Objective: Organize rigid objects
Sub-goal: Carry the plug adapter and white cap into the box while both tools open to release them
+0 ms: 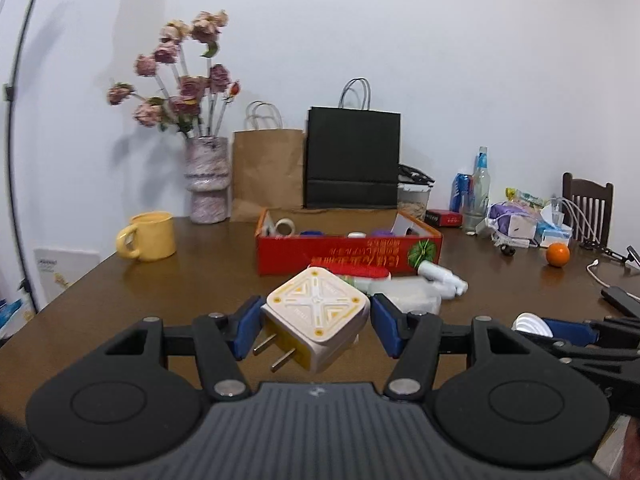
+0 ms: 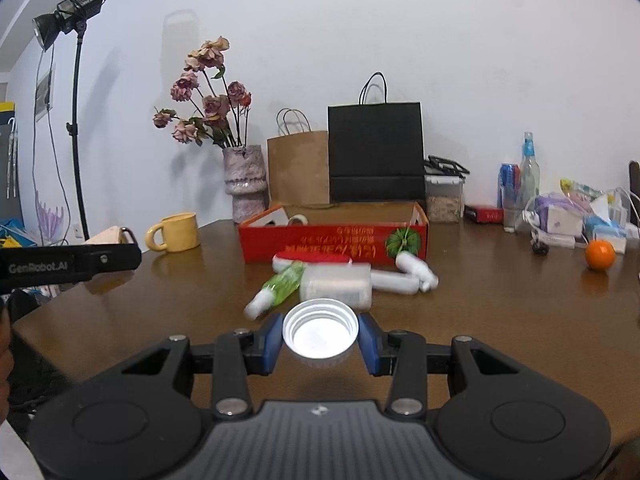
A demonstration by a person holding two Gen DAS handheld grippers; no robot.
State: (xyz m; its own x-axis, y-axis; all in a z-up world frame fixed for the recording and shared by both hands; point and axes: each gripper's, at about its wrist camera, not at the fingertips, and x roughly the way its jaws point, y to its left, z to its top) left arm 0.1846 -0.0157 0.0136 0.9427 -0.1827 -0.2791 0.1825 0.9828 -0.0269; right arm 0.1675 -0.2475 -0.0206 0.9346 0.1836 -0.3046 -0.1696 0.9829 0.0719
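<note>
Plug adapter (image 1: pixel 316 320), cream with yellow trim, sits tilted between my left gripper's (image 1: pixel 316 326) blue pads, prongs pointing down-left, held clear above the table (image 1: pixel 180 280). My right gripper (image 2: pixel 320 338) clamps a white screw cap (image 2: pixel 320 332), open side up. Ahead, mid-table, a small pile blocks the way to the red box (image 2: pixel 332 244): a green bottle (image 2: pixel 282 284), a clear plastic case (image 2: pixel 336 286), white tubes (image 2: pixel 412 274) and a red-and-white item (image 2: pixel 312 259), lying close together against the box front. Inside the box I see a tape roll (image 1: pixel 285 226) and some purple pieces (image 1: pixel 382 233). A yellow mug (image 1: pixel 148 236) stands near the left edge, an orange (image 2: pixel 599 255) toward the right.
</note>
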